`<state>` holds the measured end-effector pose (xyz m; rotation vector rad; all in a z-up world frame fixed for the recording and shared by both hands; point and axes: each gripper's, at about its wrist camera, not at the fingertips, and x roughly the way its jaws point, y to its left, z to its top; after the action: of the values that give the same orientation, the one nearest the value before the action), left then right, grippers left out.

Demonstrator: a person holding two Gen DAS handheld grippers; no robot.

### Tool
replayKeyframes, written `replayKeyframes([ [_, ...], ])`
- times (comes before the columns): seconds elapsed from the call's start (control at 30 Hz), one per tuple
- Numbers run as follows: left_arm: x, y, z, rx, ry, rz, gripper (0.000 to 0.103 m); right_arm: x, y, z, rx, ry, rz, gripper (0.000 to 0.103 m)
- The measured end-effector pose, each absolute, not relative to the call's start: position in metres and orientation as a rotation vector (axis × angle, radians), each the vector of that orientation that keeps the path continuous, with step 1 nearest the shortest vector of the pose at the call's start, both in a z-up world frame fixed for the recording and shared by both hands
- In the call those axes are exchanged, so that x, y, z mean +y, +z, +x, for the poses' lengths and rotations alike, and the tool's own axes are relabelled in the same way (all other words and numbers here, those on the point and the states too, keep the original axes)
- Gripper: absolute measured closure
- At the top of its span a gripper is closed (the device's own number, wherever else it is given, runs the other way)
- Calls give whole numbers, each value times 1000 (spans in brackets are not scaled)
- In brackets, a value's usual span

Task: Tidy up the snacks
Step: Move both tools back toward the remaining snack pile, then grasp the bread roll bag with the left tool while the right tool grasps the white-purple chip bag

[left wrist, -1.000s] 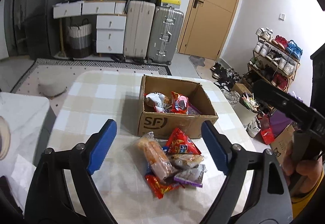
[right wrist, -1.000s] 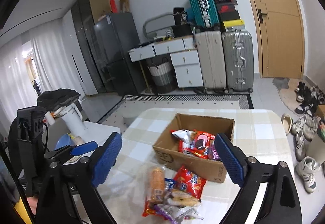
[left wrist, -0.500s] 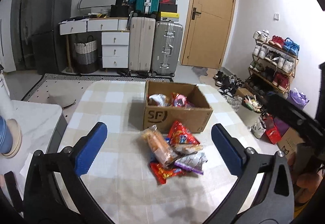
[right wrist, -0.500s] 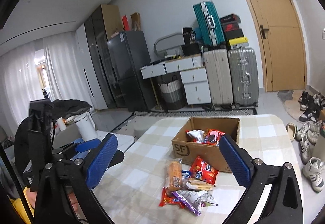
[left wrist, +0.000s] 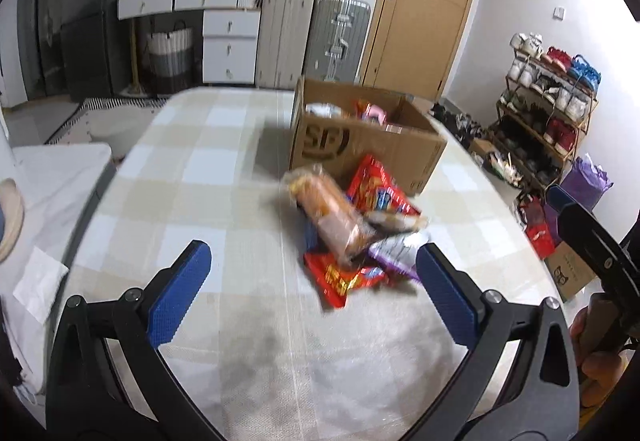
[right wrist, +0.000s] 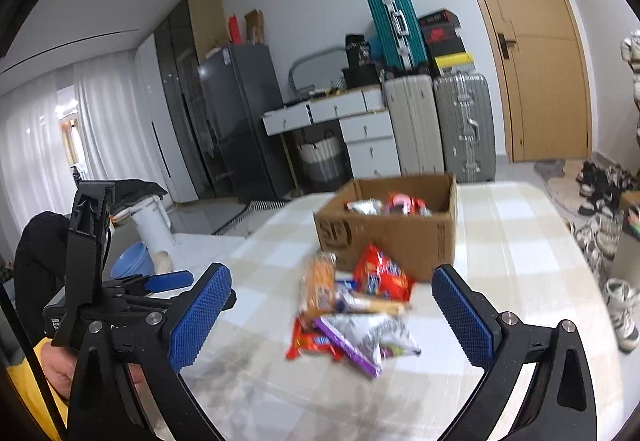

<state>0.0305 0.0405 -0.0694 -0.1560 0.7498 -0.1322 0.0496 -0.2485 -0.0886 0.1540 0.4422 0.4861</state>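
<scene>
**Both tools spread wide and closing on the snack pile**

The left tool point(left wrist: 308, 281) has its blue pads point(left wrist: 178, 295) fully apart with nothing between them, wider than a second ago, and it has dropped lower toward the surface point(left wrist: 192, 177). The right tool point(right wrist: 332, 311) has also finished spreading, empties included, and has sunk closer to the same spot.

The loose snacks point(left wrist: 356, 229) lie heaped on the checked cloth just in front of the cardboard box point(left wrist: 368, 145), which already holds a few packets. A clear-wrapped bread roll point(left wrist: 328, 213) lies on top of the heap, a red packet point(left wrist: 376, 189) against the box wall, and a purple-edged bag point(right wrist: 360, 337) nearest the right tool. Motion blur makes the smaller wrappers hard to tell apart.

Open jaws and a descent suggest a pick is about to start; most sorting remains.
</scene>
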Motion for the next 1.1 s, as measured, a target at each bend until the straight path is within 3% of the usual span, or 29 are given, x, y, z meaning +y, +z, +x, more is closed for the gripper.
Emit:
replayKeyframes([
  [0.27,39,-118,67,845,-130,-182,1,-248,-128,72,527,493,188,1],
  [1.03,21,-162,213,1022,-110,-220,1,-257,-177,123,645,474,236,1],
  [1.1,22,-168,220,1043,-117,-234,10,-258,-179,123,650,475,242,1],
])
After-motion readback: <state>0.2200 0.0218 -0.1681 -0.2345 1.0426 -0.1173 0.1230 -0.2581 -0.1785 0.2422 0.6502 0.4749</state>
